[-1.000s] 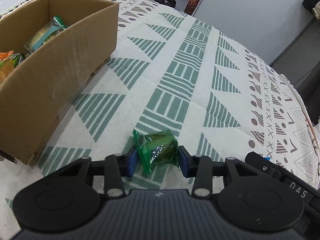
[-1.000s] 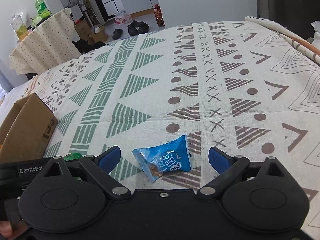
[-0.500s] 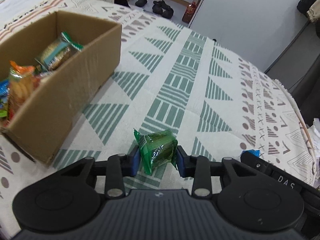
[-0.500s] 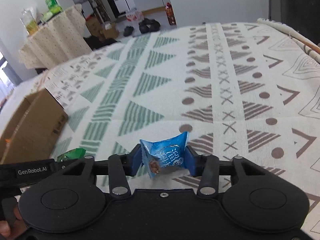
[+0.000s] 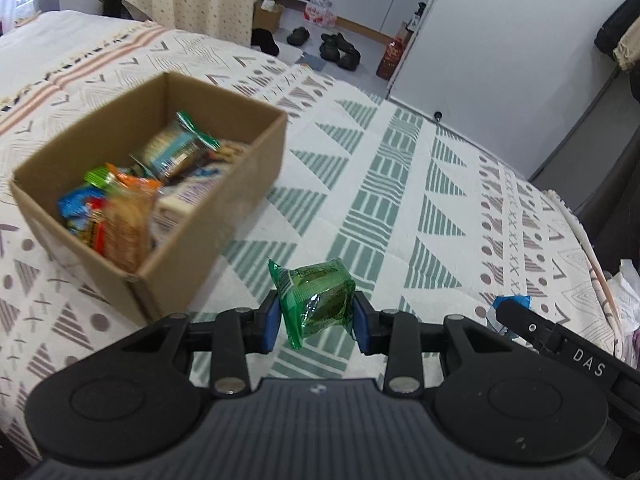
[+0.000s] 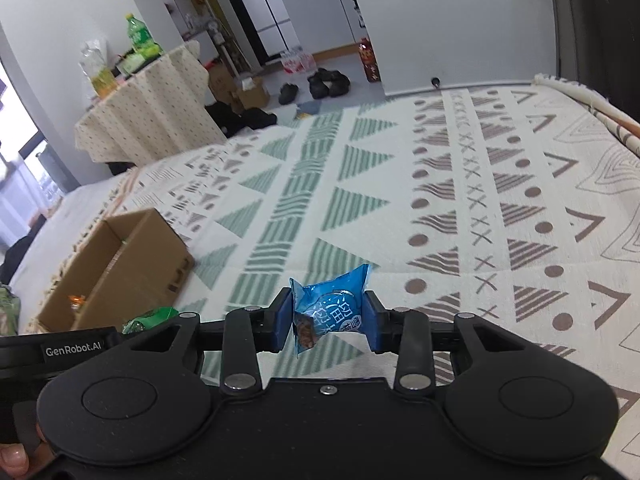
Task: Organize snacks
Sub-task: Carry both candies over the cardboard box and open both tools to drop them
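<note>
My left gripper (image 5: 317, 320) is shut on a green snack packet (image 5: 314, 292) and holds it above the patterned blanket. To its left stands an open cardboard box (image 5: 208, 240) with several snack packets inside. My right gripper (image 6: 328, 320) has a blue snack packet (image 6: 334, 300) between its pads; its jaws are still closing and the pads press on the packet's sides. In the right wrist view the box (image 6: 136, 264) lies far left, and the green packet (image 6: 150, 318) shows beside the left gripper's body. A tip of the blue packet (image 5: 510, 304) also shows in the left wrist view.
The blanket (image 6: 440, 200) covers a wide bed. Beyond the bed's far edge are a cloth-covered table (image 6: 148, 116) with bottles, shoes (image 6: 324, 82) on the floor and a white wall. A white plastic bag (image 5: 624, 292) lies at the bed's right edge.
The right jaws closed on the blue packet and lifted it off the blanket. The left gripper rose with the green packet, and the inside of the box came into view.
</note>
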`<control>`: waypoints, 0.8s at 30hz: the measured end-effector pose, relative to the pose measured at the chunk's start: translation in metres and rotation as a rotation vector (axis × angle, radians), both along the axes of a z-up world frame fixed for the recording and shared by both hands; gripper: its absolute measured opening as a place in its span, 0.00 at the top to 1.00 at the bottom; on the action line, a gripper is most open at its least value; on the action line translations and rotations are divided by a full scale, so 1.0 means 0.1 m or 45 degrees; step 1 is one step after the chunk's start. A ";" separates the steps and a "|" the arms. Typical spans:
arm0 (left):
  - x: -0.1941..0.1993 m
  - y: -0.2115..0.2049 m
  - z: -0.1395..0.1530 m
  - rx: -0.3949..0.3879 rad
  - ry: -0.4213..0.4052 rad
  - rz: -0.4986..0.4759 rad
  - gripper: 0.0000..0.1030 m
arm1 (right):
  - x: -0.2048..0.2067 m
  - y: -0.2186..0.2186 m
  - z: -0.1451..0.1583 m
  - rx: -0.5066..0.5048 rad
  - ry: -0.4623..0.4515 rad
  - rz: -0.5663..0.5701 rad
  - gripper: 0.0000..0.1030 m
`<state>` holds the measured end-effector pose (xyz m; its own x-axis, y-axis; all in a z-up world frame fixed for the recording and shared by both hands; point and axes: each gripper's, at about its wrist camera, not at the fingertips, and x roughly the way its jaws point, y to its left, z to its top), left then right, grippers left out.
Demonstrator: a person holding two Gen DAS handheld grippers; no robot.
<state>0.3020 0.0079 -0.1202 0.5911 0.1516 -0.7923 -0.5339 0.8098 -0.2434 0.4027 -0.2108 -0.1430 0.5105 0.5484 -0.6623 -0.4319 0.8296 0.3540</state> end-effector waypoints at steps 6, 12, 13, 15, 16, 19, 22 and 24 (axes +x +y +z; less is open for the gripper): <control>-0.11 0.10 0.20 0.021 -0.037 0.022 0.65 | -0.07 0.08 0.15 0.037 -0.053 0.008 0.65; -0.20 0.23 0.36 0.048 -0.072 0.039 0.65 | -0.13 0.14 0.30 0.067 -0.112 0.004 0.65; -0.22 0.25 0.38 0.051 -0.077 0.042 0.65 | -0.14 0.16 0.32 0.073 -0.116 0.003 0.65; -0.24 0.30 0.42 0.053 -0.086 0.052 0.65 | -0.17 0.19 0.37 0.107 -0.117 0.009 0.65; -0.26 0.32 0.44 0.053 -0.090 0.056 0.65 | -0.19 0.21 0.39 0.116 -0.124 0.012 0.65; -0.31 0.40 0.48 0.051 -0.100 0.070 0.65 | -0.24 0.26 0.47 0.130 -0.149 0.014 0.65; -0.36 0.49 0.53 0.047 -0.116 0.082 0.65 | -0.30 0.34 0.54 0.140 -0.168 0.027 0.65; -0.39 0.54 0.57 0.053 -0.128 0.089 0.65 | -0.33 0.41 0.58 0.145 -0.178 0.040 0.65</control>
<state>0.2632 0.0622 -0.0634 0.6539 0.2266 -0.7219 -0.5642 0.7817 -0.2657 0.3701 -0.1701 -0.0846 0.5751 0.6328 -0.5185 -0.5085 0.7730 0.3795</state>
